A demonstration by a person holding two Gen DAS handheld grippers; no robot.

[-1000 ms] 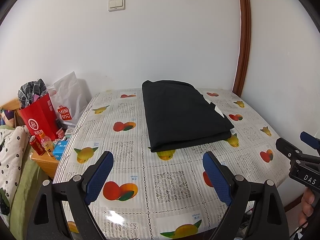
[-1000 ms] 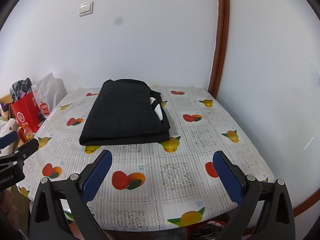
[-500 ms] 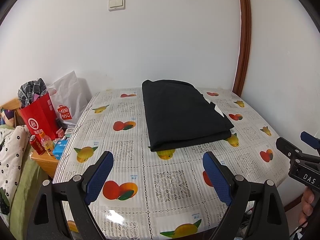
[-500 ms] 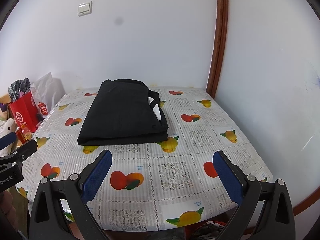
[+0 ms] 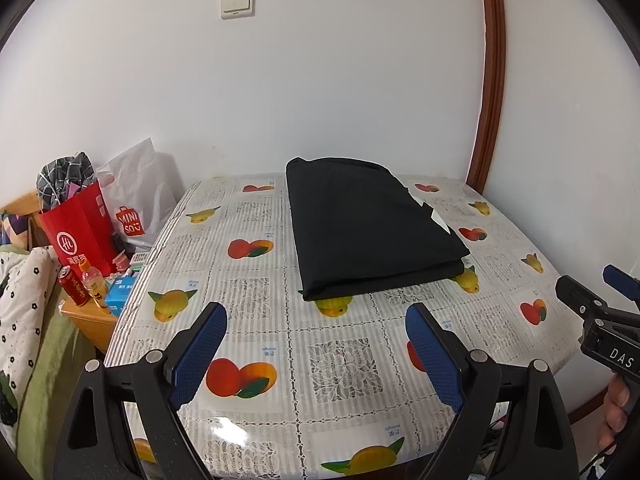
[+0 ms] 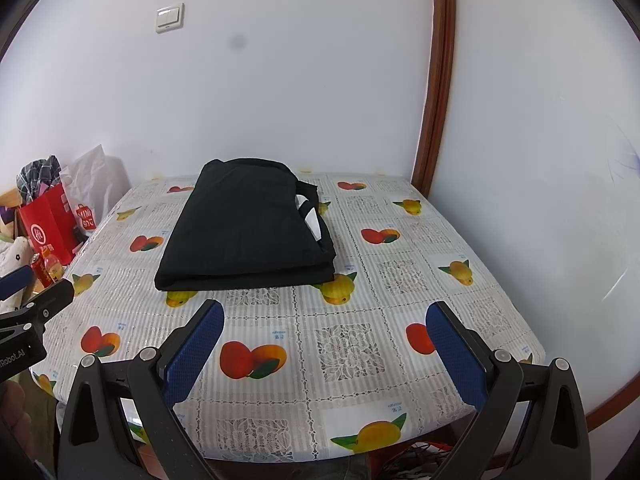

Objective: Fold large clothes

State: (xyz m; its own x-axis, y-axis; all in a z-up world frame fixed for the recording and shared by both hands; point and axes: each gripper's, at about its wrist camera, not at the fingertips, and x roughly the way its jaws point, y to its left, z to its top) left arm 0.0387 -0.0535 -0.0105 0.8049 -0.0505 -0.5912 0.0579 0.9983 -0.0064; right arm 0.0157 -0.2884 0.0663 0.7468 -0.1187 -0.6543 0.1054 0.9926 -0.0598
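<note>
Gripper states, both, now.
left gripper: open, holding nothing, short of the black garment.
right gripper: open, holding nothing.

A bench (image 5: 360,344) covered with a glossy white lace-patterned oilcloth printed with oranges and yellow fruit stands in the corner of plain white painted walls (image 5: 320,80), where a curved brown wooden trim strip (image 5: 490,80) runs up the corner and a white rectangular light switch (image 5: 237,4) sits high on the back wall. Beside the bench's left edge, a low light-wood cabinet (image 5: 86,320) carries a red paper shopping bag (image 5: 78,236), a white plastic bag (image 5: 140,192), a red drink can (image 5: 74,286) and a small orange bottle (image 5: 94,284). Even light leaves a bright glare on the oilcloth's near edge.
</note>
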